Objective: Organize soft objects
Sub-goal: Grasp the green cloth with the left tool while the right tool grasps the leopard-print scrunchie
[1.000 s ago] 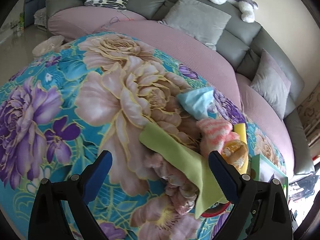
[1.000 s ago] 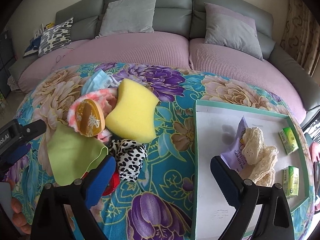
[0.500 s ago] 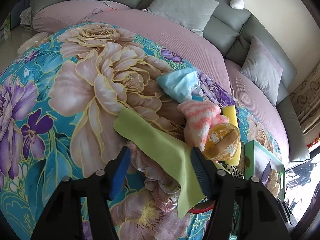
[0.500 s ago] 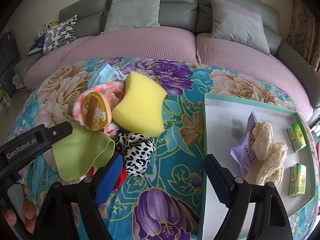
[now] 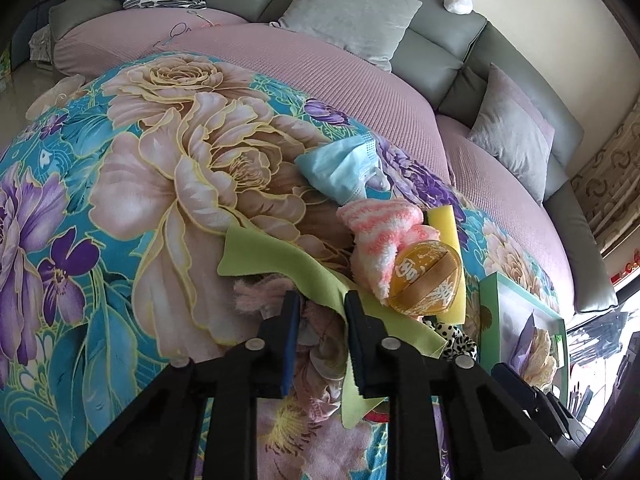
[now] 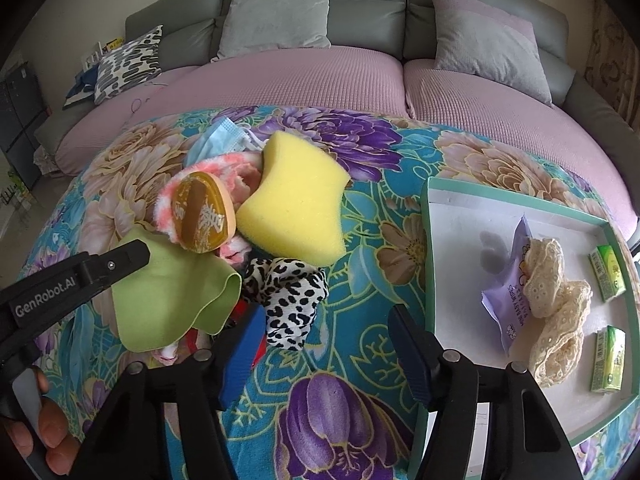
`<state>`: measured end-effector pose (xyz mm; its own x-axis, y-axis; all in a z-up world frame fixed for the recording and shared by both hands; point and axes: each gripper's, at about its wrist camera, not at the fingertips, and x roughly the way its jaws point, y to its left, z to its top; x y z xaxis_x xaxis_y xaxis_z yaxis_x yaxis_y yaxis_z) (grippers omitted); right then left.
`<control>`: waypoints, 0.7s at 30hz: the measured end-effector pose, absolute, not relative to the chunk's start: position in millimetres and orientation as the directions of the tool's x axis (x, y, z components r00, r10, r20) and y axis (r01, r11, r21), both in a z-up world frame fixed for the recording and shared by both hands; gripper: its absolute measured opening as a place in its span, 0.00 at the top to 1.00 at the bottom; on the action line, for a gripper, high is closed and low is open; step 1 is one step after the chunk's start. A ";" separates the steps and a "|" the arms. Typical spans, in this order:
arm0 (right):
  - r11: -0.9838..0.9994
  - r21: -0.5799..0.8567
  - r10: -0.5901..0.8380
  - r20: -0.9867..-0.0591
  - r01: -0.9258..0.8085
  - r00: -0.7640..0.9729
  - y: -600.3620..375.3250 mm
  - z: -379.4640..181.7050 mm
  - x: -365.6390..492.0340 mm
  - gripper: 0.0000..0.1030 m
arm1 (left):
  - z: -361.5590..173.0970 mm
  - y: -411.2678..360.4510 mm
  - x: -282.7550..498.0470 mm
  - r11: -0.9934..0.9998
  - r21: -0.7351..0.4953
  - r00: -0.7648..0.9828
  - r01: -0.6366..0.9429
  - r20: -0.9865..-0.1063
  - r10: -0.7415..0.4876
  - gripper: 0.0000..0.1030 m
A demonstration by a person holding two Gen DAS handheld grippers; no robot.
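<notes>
My claw's matt black plastic (image 5: 318, 320) meets smooth green cloth (image 5: 280, 258); nearby, porous yellow sponge (image 6: 296, 204) and fluffy pink sock (image 5: 380, 228).

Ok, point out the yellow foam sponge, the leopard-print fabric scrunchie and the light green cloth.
yellow foam sponge (image 6: 296, 200), right wrist view, middle of its top face.
leopard-print fabric scrunchie (image 6: 286, 298), right wrist view, centre of the bunched fabric.
light green cloth (image 6: 168, 296), right wrist view, its flat middle.

Ahead of the right claw (image 6: 324, 344) bare floral blanket (image 6: 360, 280) leaves an open lane; the leopard-print cloth (image 6: 288, 292) and yellow sponge (image 6: 296, 204) crowd its left, the green-rimmed tray (image 6: 427, 264) walls its right
</notes>
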<state>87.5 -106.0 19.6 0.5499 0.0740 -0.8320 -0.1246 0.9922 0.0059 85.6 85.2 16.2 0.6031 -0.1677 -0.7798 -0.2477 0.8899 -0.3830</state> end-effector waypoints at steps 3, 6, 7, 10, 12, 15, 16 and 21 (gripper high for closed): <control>0.991 0.007 0.078 -0.831 -0.131 0.550 -104.8 19.0 87.6 0.41 | 20.9 85.7 83.3 0.891 -0.385 0.616 -0.241 -0.770 -0.166 0.79; 0.990 0.019 0.092 -0.836 -0.140 0.541 -103.7 17.1 88.2 0.45 | 23.6 86.0 82.7 0.893 -0.380 0.620 -0.241 -0.768 -0.159 0.79; 0.990 0.023 0.096 -0.837 -0.142 0.538 -103.5 16.2 88.5 0.47 | 23.2 86.1 83.1 0.893 -0.377 0.617 -0.245 -0.771 -0.156 0.79; 0.988 0.043 0.114 -0.842 -0.145 0.528 -104.3 13.7 89.6 0.51 | 21.7 89.6 82.6 0.891 -0.370 0.605 -0.264 -0.783 -0.146 0.79; 0.988 0.053 0.124 -0.843 -0.148 0.524 -104.5 12.3 90.4 0.53 | 22.5 92.2 81.2 0.888 -0.367 0.603 -0.277 -0.786 -0.137 0.79; 0.987 0.059 0.130 -0.847 -0.152 0.516 -103.5 9.7 91.6 0.61 | 24.7 94.4 79.2 0.889 -0.359 0.600 -0.286 -0.790 -0.126 0.76; 0.986 0.064 0.136 -0.848 -0.156 0.512 -102.9 8.8 91.9 0.64 | 25.9 94.6 78.4 0.890 -0.356 0.602 -0.285 -0.789 -0.123 0.76; 0.982 0.077 0.156 -0.850 -0.172 0.504 -99.4 6.1 92.3 0.74 | 31.6 94.3 75.4 0.895 -0.352 0.611 -0.275 -0.783 -0.120 0.76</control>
<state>92.3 -99.4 6.1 0.5040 0.1555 -0.8496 -0.1725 0.9820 0.0774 75.4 94.3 31.6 0.6108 -0.1204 -0.7826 -0.2750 0.8945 -0.3524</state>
